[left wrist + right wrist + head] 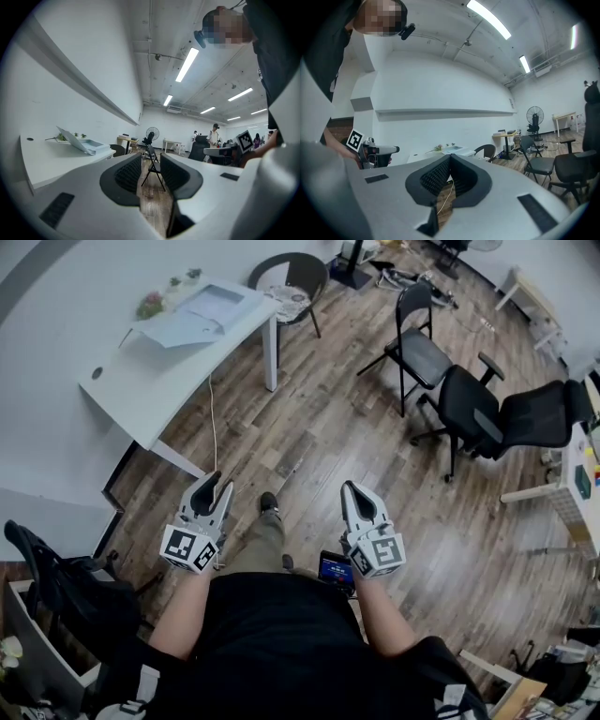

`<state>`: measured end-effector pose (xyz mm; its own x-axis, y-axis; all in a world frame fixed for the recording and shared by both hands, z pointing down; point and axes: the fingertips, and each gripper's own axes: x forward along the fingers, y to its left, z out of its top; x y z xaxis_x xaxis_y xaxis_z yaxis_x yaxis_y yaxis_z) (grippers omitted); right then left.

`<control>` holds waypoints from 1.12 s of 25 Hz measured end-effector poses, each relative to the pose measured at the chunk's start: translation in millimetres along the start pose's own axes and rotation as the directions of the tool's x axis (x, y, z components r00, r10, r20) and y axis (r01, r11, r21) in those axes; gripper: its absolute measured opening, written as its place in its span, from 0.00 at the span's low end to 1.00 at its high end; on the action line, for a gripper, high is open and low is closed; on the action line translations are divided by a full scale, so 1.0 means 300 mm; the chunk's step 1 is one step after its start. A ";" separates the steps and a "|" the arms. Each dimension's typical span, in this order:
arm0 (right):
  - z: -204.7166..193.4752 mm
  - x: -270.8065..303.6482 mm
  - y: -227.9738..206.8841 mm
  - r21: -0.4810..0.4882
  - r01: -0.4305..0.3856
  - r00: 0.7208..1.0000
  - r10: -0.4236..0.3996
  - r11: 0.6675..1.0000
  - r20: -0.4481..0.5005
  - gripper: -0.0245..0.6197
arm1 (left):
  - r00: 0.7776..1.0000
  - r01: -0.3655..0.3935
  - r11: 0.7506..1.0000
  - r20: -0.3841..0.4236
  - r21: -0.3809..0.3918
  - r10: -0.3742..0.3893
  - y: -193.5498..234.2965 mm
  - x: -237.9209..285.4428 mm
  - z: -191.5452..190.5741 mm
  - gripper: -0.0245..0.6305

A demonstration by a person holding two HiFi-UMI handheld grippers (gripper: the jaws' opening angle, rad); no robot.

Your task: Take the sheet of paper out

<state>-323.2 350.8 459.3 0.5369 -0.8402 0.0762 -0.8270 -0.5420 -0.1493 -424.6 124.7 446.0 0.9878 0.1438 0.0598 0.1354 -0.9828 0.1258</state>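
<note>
Overhead, the person stands on the wooden floor point(319, 442) with a gripper in each hand at waist height, both pointing away from the body; the left gripper point(221, 486) has its jaws a narrow gap apart with nothing between them, and its own view shows a black folding chair point(152, 165) through that gap; the right gripper point(349, 487) has its jaws brought together at the tips, holding nothing, as its own view confirms. The sheet of paper point(217, 300) lies in a pale tray point(173, 330) with a raised flap on the white desk point(155, 385), well apart from both grippers and up to the left of them; small plants point(150, 305) sit just beside the tray near the wall. A black office chair point(487, 413) stands further right on the floor; a lit phone screen point(336, 570) shows at the person's waist, near the right gripper.
</note>
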 end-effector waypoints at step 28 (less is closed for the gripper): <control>0.232 1.004 -0.431 -0.098 -0.024 1.000 0.022 0.995 -0.022 0.06 | 0.999 0.030 0.994 0.030 -0.107 -0.027 0.687 0.843 0.064 0.20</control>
<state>-43.1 168.8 433.0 0.5151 -0.8519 0.0944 -0.8518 -0.5211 -0.0541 -145.4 -43.6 468.0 0.9857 0.1662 0.0267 0.1556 -0.9601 0.2324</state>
